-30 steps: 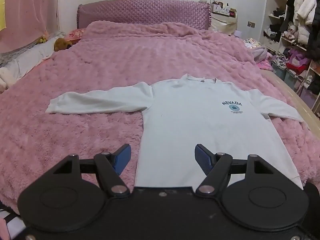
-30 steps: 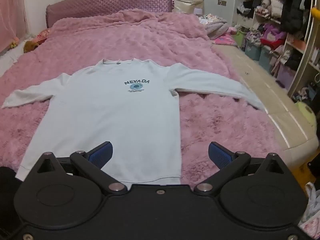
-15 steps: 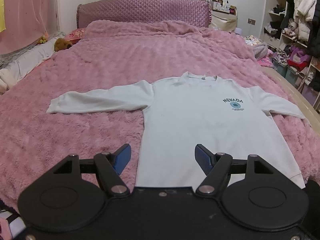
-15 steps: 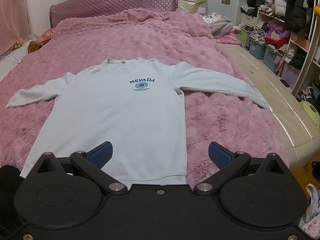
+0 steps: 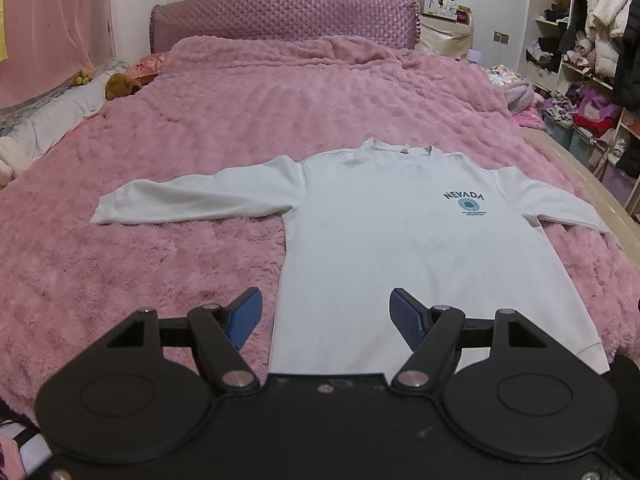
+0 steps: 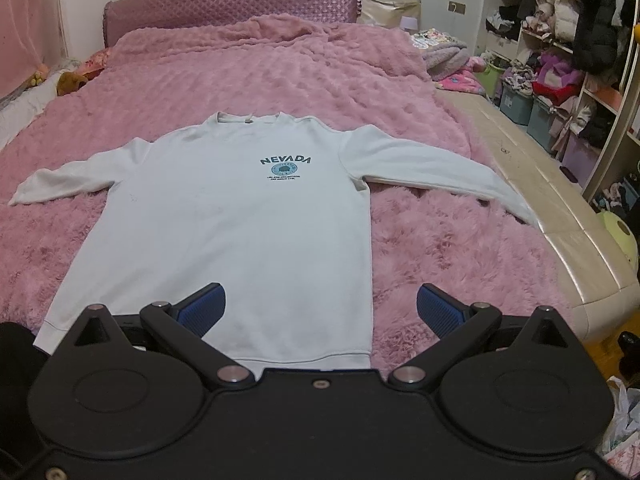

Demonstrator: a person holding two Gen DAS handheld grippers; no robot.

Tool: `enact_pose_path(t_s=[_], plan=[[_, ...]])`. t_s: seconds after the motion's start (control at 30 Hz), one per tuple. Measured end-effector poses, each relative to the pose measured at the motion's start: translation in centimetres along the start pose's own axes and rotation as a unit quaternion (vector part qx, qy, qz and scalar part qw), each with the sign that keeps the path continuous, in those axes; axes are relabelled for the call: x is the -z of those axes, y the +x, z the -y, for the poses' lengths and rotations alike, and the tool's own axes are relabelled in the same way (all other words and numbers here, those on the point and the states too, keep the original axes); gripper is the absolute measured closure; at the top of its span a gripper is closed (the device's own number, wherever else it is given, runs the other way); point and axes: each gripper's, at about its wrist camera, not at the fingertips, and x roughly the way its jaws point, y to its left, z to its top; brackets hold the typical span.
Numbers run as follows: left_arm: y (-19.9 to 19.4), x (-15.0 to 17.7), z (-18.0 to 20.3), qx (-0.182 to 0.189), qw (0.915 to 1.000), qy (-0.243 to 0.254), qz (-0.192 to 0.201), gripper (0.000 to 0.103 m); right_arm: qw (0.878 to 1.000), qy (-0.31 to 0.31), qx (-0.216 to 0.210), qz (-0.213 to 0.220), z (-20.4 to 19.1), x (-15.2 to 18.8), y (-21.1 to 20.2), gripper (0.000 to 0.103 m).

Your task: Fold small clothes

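A white long-sleeved sweatshirt (image 5: 400, 248) (image 6: 240, 232) with a blue NEVADA print lies flat and face up on the pink fluffy blanket (image 5: 180, 264) (image 6: 440, 240), both sleeves spread out sideways. My left gripper (image 5: 326, 312) hovers open above the hem's left corner, nothing between its blue pads. My right gripper (image 6: 320, 308) is open too, above the hem's right corner, holding nothing. The right sleeve's cuff (image 6: 520, 212) reaches the bed's beige edge.
A purple quilted headboard (image 5: 280, 20) stands at the far end. Soft toys (image 5: 120, 86) lie along the left side. Shelves and bins of clothes (image 6: 560, 80) fill the right side of the room beyond the beige bed frame (image 6: 560, 240).
Both views have tilted slightly, so the sweatshirt sits a little higher and farther in frame. Both grippers stay open; the garment has not moved.
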Motion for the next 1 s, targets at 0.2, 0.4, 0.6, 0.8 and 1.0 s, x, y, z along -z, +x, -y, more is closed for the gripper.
enact_pose_path(t_s=[0.2, 0.4, 0.6, 0.8, 1.0], plan=[[-0.09, 0.00, -0.26, -0.004, 1.0000, -0.005, 0.001, 0.031, 1.000, -0.004, -0.005, 0.001, -0.21, 0.00, -0.09, 0.003], [-0.10, 0.22, 0.21, -0.005, 1.0000, -0.002, -0.001, 0.031, 1.000, -0.002, -0.007, -0.001, -0.26, -0.01, 0.01, 0.003], [0.11, 0.24, 0.27, -0.001, 1.0000, 0.001, -0.005, 0.031, 1.000, -0.004, -0.005, 0.000, -0.40, -0.06, 0.06, 0.003], [0.06, 0.15, 0.04, -0.002, 1.0000, -0.001, -0.008, 0.031, 1.000, -0.007, -0.004, 0.001, -0.37, -0.04, 0.27, 0.003], [-0.01, 0.13, 0.16, -0.002, 1.0000, 0.000, -0.008, 0.031, 1.000, -0.009, -0.005, -0.002, -0.27, -0.13, 0.40, 0.003]])
